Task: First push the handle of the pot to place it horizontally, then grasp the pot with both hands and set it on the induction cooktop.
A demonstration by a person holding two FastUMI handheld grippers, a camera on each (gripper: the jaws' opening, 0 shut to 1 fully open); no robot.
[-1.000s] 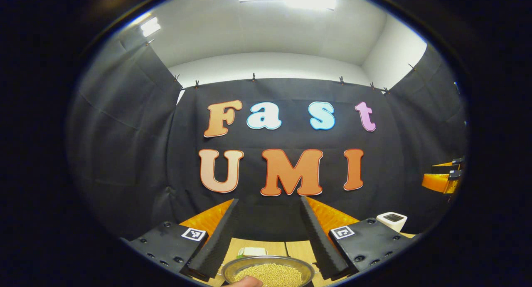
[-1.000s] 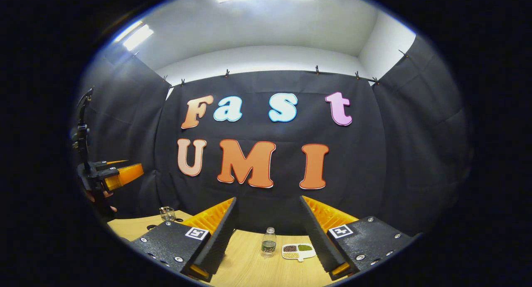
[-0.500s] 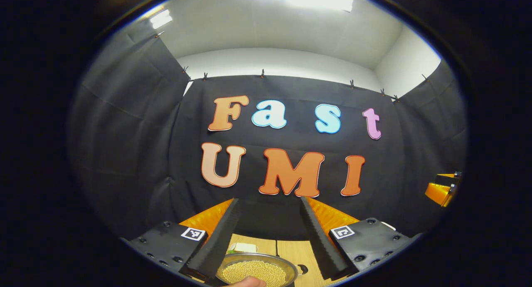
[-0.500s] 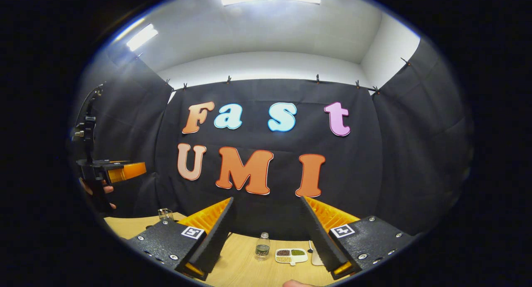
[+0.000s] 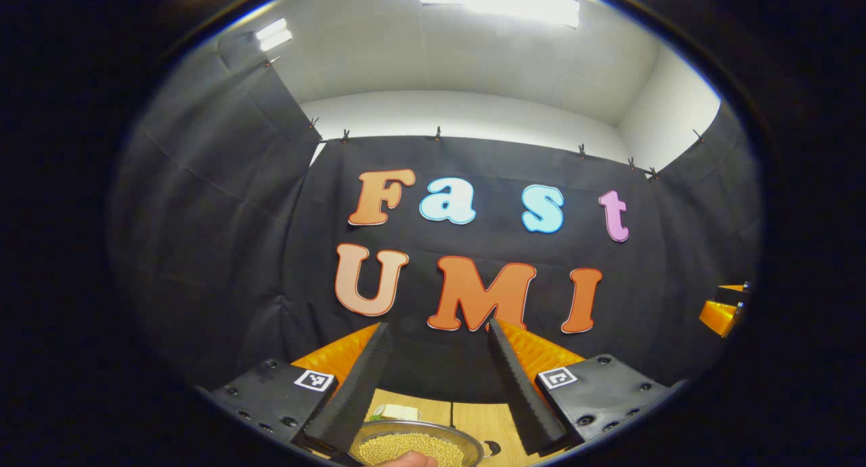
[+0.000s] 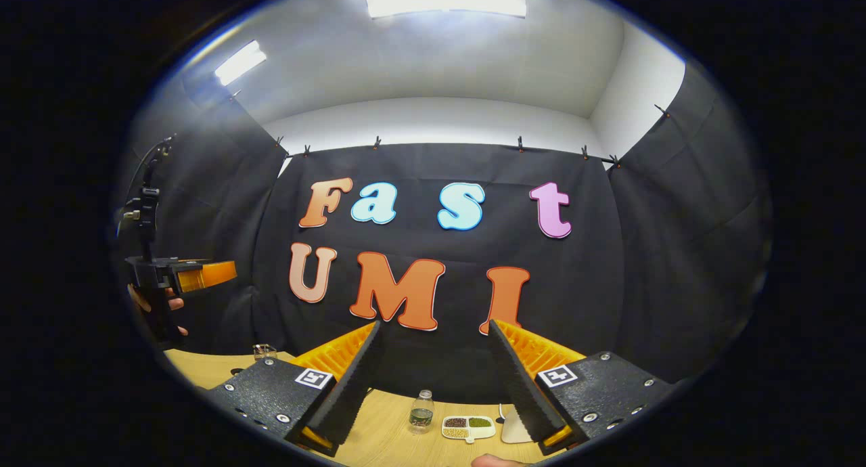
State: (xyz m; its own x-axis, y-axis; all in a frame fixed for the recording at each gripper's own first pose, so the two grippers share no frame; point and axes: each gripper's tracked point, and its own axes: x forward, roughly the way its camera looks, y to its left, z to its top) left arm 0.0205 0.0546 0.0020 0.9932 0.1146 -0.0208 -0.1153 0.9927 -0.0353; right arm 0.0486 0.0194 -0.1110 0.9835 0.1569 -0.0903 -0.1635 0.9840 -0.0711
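A steel pot (image 5: 416, 447) filled with yellow beans sits on the wooden table at the bottom edge of the left gripper view. A small dark handle loop (image 5: 492, 447) shows at its right side. My left gripper (image 5: 438, 326) hangs above and just short of the pot, open, with nothing between its fingers. A fingertip (image 5: 406, 460) pokes in at the very bottom. In the right gripper view my right gripper (image 6: 436, 325) is open over the table, holding nothing. The left gripper (image 6: 196, 275) shows at the far left there, held by a hand.
Beyond the right gripper stand a small bottle (image 6: 421, 411), a divided dish of beans (image 6: 468, 426) and a white object (image 6: 512, 430), partly hidden by a finger. A glass jar (image 6: 264, 351) stands at the far left. A pale green-white item (image 5: 396, 411) lies behind the pot.
Both views have tipped slightly upward, so the wall sits lower in them. The pot has slid left and lower in the left gripper view. The white box at its right has left the view.
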